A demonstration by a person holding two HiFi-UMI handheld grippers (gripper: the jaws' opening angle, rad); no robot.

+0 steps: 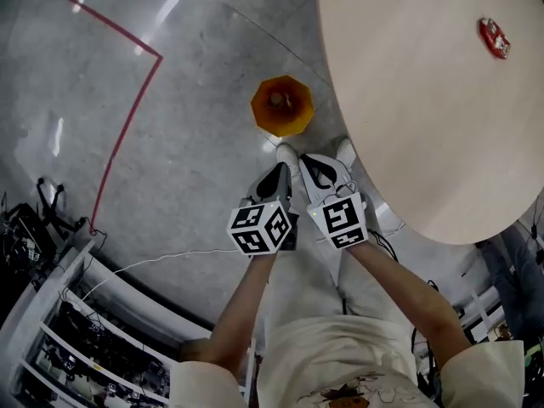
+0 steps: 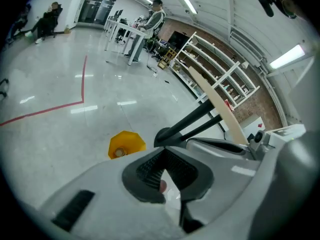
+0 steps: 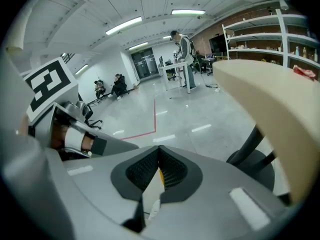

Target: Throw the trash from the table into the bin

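A yellow bin (image 1: 282,104) stands on the grey floor beside the round beige table (image 1: 408,100). A red piece of trash (image 1: 493,37) lies on the table's far right side. I hold both grippers side by side close to my body, above the floor, between the bin and me. My left gripper (image 1: 279,173) is shut with nothing in it; in the left gripper view its jaws (image 2: 162,156) meet just right of the bin (image 2: 126,145). My right gripper (image 1: 316,167) is also shut and holds nothing (image 3: 159,154). The red trash (image 3: 304,71) shows on the table top (image 3: 265,99).
The table's black legs (image 2: 192,121) and base (image 3: 250,159) stand right of the bin. A red tape line (image 1: 127,109) crosses the floor at left. Shelves with cables (image 1: 76,338) fill the lower left. People (image 2: 152,14) stand at desks far off.
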